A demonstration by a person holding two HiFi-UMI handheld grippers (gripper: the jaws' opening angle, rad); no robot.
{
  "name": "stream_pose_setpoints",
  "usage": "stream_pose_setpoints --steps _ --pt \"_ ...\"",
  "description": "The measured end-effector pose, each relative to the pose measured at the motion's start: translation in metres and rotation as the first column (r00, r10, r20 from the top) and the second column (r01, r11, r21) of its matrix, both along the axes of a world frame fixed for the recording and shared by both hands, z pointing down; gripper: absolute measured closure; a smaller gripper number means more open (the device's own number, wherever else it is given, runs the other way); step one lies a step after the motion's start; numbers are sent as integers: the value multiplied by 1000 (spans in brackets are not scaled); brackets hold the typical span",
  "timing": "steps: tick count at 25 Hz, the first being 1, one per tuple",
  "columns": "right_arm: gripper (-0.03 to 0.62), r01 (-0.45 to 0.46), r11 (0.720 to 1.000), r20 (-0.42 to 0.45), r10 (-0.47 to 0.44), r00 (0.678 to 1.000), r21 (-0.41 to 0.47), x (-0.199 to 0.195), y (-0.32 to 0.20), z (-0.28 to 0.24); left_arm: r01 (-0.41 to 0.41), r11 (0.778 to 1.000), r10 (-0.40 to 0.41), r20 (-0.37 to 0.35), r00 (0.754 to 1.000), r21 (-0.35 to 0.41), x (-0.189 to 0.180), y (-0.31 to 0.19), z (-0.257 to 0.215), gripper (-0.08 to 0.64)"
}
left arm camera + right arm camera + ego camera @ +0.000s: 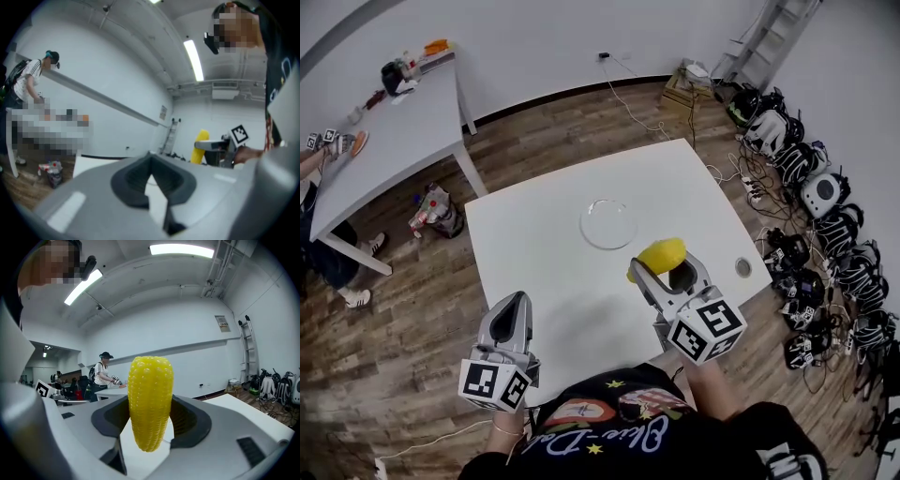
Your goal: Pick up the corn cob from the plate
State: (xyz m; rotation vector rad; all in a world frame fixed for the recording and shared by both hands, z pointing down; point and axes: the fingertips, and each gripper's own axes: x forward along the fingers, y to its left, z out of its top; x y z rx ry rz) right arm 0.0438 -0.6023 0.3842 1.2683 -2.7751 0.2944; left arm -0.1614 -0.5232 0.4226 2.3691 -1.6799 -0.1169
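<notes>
R gripper (151, 420) clamped on corn cob (150, 399) approx mid-length. Cob upright, held above surface (534, 253) nr its near right edge, clear of empty glass plate (607, 225) at centre. L gripper (151, 173) closed on nothing, at near left edge. Cob prob stiff, light, rounded, so may twist; a grip across the middle suits it.

The corn cob (150, 401) is yellow, the table (544, 234) white (right tongs (666, 268) grey).

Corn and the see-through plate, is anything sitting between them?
No. The head view shows only bare white table between the plate and the corn cob, which the right gripper holds clamped in its jaws.
</notes>
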Motion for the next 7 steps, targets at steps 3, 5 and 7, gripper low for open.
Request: stream_pose_setpoints --steps 3,5,7 --pt "329 7 1000 -10 -7 1000 -3 -6 1 2 14 1000 -14 6 1000 1 -8 2 0 561" --pt "330 8 1000 -15 -8 1000 -5 -7 3 3 19 1000 -19 9 1000 -2 -11 3 2 561" --pt "330 7 1000 -17 -8 1000 -10 -7 5 4 21 1000 -21 13 1000 -9 -12 5 3 561"
